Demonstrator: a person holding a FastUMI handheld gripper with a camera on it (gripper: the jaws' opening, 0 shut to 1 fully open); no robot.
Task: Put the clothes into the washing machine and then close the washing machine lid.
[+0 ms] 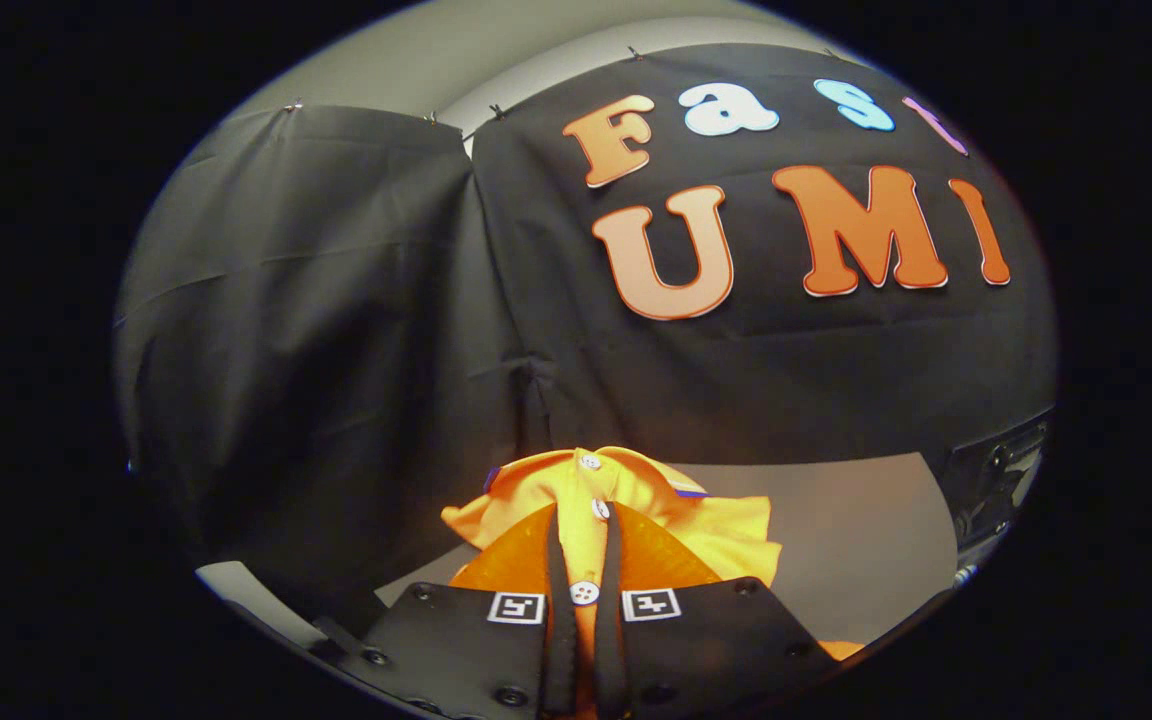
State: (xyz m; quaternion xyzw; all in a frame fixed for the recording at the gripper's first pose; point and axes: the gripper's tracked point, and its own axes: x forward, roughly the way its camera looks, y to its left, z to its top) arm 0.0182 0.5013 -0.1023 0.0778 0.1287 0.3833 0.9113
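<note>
Fabric of the orange shirt (pixel 636 500) looks light, soft and floppy; the claw (pixel 584 560) pinches its buttoned placket between nearly closed fingers, above the worktop (pixel 856 540).

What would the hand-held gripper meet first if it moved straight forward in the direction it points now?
Probably the black booth wall beyond the shirt's collar. The hand-held gripper is already shut on the orange shirt, pinching its button placket, so the shirt would travel along with it. How far off the wall is remains unclear.
</note>
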